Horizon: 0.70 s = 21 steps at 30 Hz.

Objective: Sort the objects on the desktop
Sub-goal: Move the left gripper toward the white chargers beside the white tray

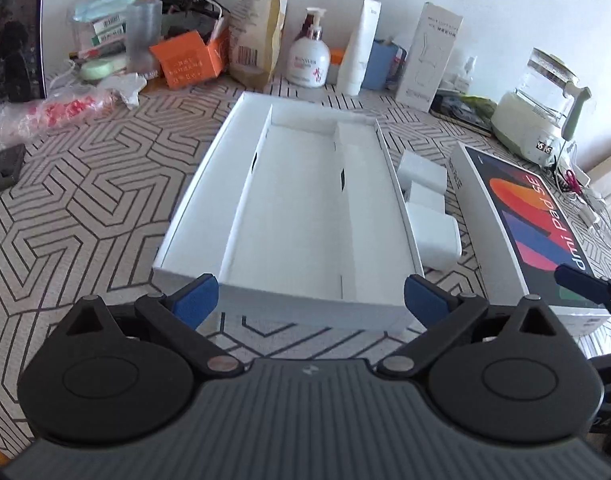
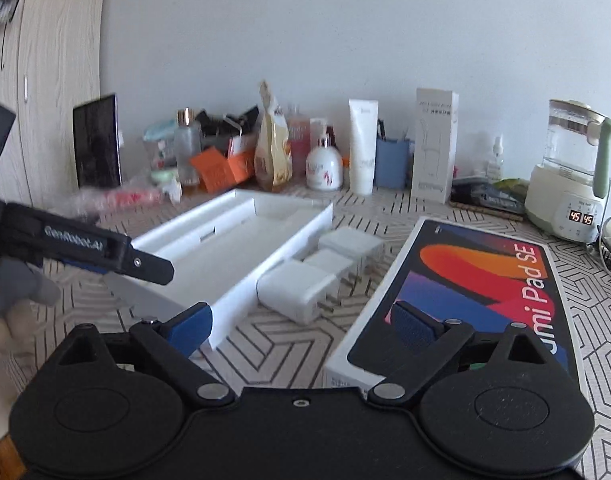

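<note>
— While the left gripper (image 1: 311, 300) hangs over the near edge of the white box tray (image 1: 305, 208), how do its fingers stand?

— Spread wide, nothing between the blue pads (image 1: 195, 298). The tray lies open on the patterned tabletop (image 1: 85, 200), a narrow compartment along its right side.

— And the right gripper (image 2: 311, 326)?

— Also released, gripping nothing. Its left pad sits by the tray's near corner; its right pad is over the tablet box lid (image 2: 477, 292) printed "Pad SE".

— Where are the chargers?

— Three white charger blocks (image 2: 297, 288) lie in a row on the table between tray and lid, just beside the tray's right wall, prongs toward the lid.

— Anything behind?

— Clutter against the wall: an orange carton (image 1: 187, 62), a pump bottle (image 1: 309, 60), a white tube (image 2: 363, 148), a tall white carton (image 1: 427, 56), and a kettle (image 2: 571, 172) at far right, its display reading 45.
</note>
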Tool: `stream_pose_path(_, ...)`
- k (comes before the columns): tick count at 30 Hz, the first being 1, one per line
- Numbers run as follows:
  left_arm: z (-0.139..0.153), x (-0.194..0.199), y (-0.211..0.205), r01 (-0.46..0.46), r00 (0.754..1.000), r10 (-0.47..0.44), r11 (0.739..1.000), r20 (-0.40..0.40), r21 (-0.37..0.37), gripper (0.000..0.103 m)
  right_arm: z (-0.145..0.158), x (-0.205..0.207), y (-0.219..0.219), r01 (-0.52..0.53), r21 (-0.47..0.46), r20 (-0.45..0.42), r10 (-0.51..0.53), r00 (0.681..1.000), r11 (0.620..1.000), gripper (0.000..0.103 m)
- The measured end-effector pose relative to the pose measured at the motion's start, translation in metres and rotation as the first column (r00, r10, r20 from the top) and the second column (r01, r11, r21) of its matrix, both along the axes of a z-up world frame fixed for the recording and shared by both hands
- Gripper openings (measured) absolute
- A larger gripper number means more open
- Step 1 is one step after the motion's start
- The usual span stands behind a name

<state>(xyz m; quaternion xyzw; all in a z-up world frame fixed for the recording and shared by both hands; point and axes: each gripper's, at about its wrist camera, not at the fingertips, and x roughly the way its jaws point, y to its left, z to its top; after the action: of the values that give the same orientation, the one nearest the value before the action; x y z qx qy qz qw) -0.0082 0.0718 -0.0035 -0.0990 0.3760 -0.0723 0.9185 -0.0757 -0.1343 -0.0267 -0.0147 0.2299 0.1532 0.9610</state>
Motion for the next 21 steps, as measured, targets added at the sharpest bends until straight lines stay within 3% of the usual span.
stream_pose_path(2,0.002,-0.001,0.006,0.009,1.000,-0.009,1.000,-0.005,-0.030,0.100,-0.003,0.001,-0.001,-0.023,0.019,-0.027,0.024,0.999,1.000,0.098)
stream_pose_path(5,0.001,-0.002,0.008,0.008,1.000,-0.008,1.000,-0.008,0.000,0.100,-0.008,0.002,-0.002,-0.051,0.037,-0.060,0.053,0.997,0.998,0.097)
stream_pose_path(14,-0.008,0.001,0.021,-0.063,0.998,0.063,0.998,-0.013,0.031,0.100,-0.011,0.013,-0.019,0.050,-0.054,-0.051,-0.053,0.997,0.997,0.098)
stream_pose_path(21,-0.019,0.012,0.026,-0.074,0.996,0.072,0.996,-0.046,-0.039,0.103,-0.016,0.013,-0.020,0.093,-0.115,-0.018,-0.096,0.995,0.989,0.101)
